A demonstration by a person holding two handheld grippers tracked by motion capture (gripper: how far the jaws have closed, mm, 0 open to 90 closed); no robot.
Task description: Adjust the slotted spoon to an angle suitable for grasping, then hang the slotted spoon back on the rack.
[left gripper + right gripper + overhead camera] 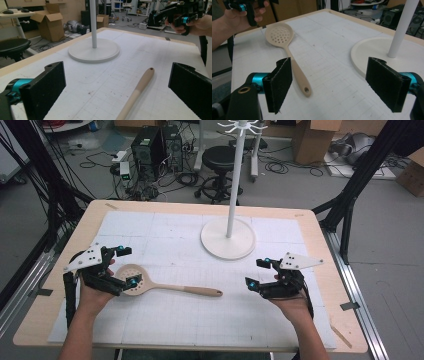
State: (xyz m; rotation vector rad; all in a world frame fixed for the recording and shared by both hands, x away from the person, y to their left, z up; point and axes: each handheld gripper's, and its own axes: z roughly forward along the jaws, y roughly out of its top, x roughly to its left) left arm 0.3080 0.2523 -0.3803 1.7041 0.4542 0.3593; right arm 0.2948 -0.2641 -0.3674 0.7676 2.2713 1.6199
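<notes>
White gridded mat [175, 315] covers wooden table [320, 270]; cluttered, seemingly workshop floor behind

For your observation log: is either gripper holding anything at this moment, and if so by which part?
Nothing is held. The left gripper and right gripper are both open, and the slotted spoon lies free on the table.
</notes>
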